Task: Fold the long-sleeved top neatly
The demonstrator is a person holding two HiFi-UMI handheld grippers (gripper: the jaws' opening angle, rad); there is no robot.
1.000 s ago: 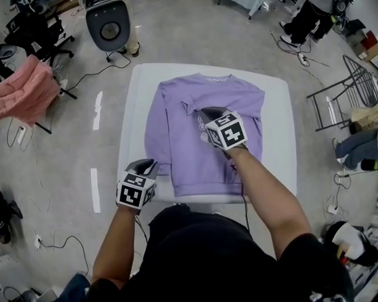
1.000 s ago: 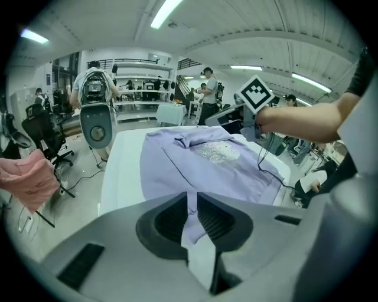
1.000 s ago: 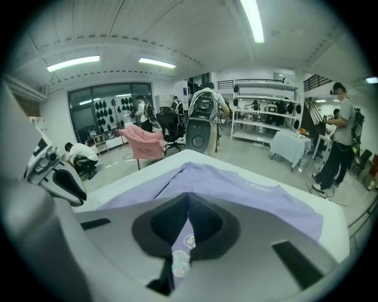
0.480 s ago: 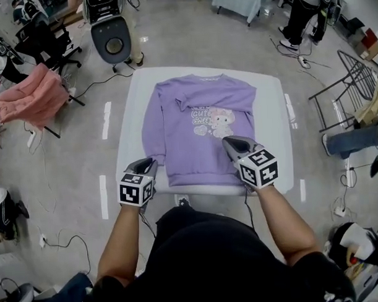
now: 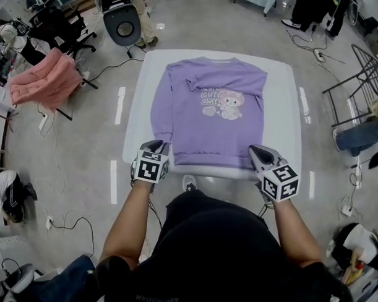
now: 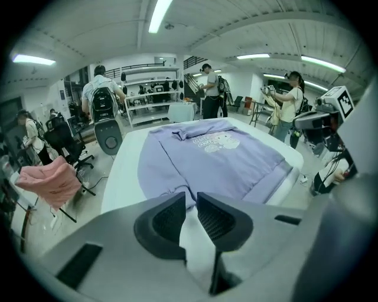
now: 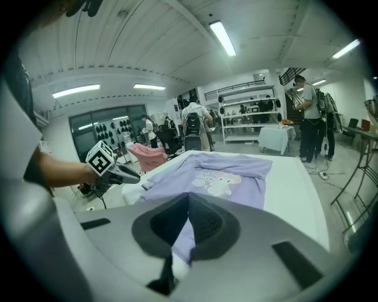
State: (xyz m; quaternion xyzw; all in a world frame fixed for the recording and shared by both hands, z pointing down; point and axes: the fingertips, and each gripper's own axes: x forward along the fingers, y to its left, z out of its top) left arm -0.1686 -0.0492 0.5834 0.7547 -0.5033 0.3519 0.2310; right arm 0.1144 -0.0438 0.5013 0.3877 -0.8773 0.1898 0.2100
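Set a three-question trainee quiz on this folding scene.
1. Of the left gripper and the right gripper, which has its jaws closed together?
A) left
B) right
C) both
2. Fill in the colour: the purple top lies spread on a ___ table.
3. True or false: the purple top lies with its cartoon print face down.

Key: 1 B; 2 white; 3 false, because the print faces up on the chest.
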